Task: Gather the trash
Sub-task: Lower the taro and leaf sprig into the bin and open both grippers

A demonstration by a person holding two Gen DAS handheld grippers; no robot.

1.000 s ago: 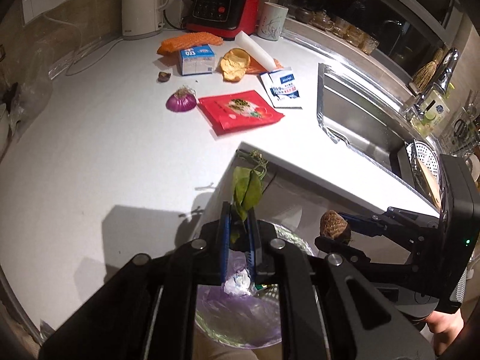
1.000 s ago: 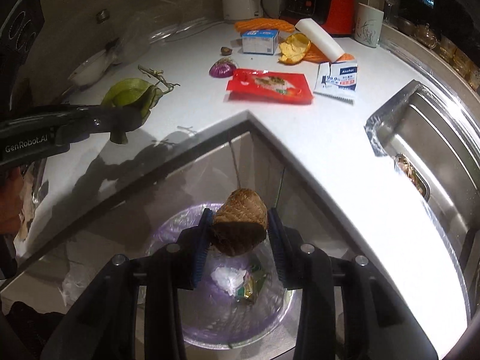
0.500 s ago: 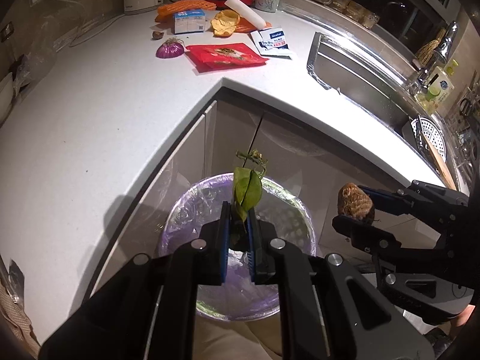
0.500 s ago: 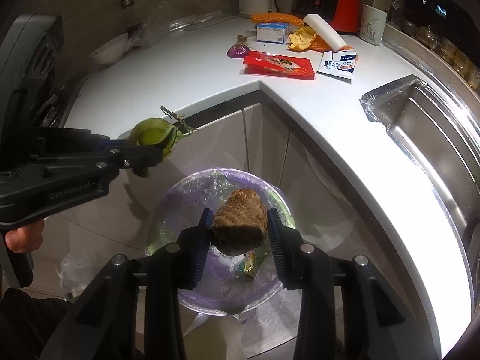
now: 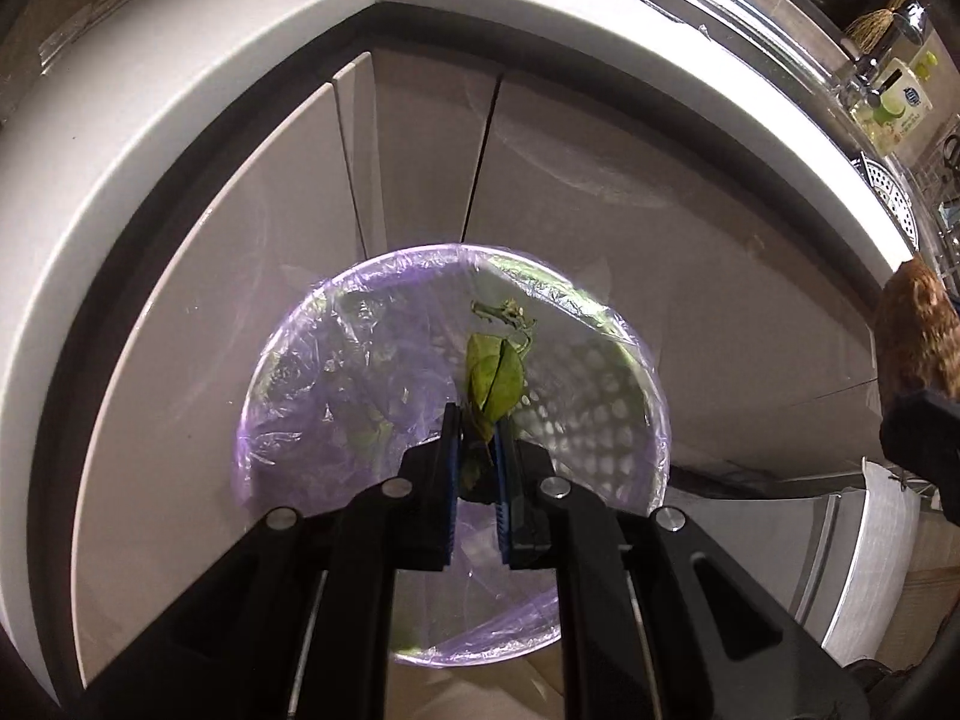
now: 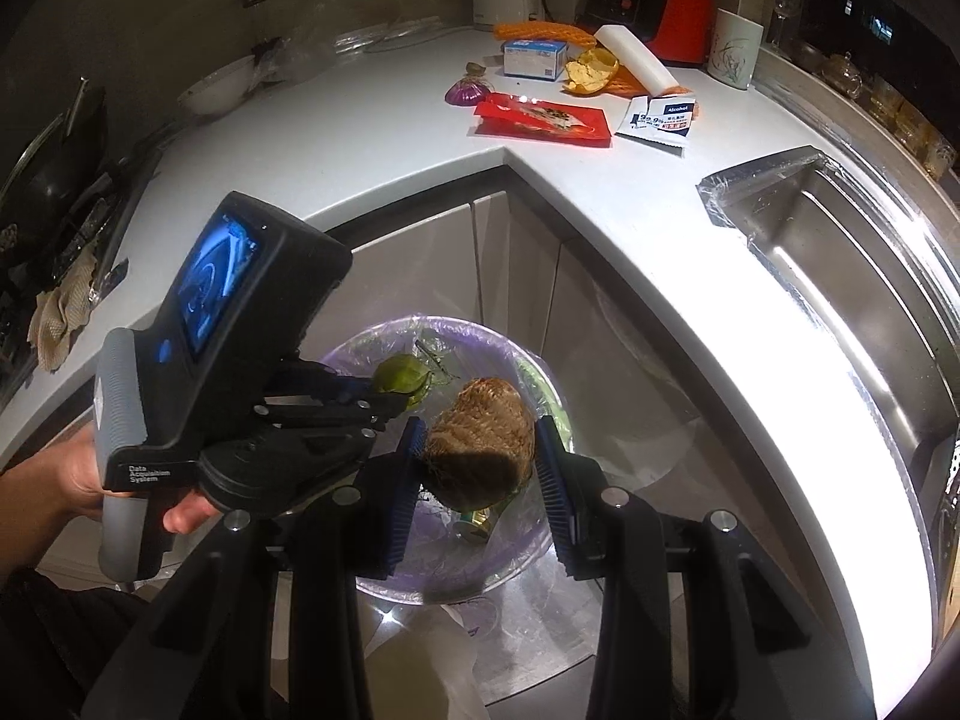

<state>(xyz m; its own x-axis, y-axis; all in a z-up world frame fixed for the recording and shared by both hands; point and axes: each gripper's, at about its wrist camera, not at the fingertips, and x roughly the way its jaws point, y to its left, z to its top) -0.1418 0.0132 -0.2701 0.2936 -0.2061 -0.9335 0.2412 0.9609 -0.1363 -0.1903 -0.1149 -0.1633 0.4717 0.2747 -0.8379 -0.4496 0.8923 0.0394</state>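
A round bin lined with a purple bag (image 5: 288,414) (image 6: 384,348) stands on the floor in front of the corner cabinets. My left gripper (image 5: 478,420) (image 6: 401,395) is shut on a green leaf with a dry stem (image 5: 493,378) (image 6: 401,375), held just above the bin's mouth. My right gripper (image 6: 480,444) is shut on a brown hairy taro root (image 6: 483,438) (image 5: 918,336), also over the bin. Some wrappers lie at the bottom of the bag (image 6: 474,528).
On the white counter (image 6: 360,138) lie a red packet (image 6: 543,120), a purple onion (image 6: 467,91), an alcohol wipe pack (image 6: 663,120), orange peel (image 6: 591,72) and a small box (image 6: 534,57). A steel sink (image 6: 840,240) is at right. A hand (image 6: 78,480) holds the left gripper.
My left gripper has come down from the counter's edge to just above the bin, with the leaf in it. The right gripper has shifted slightly over the bin and then kept still.
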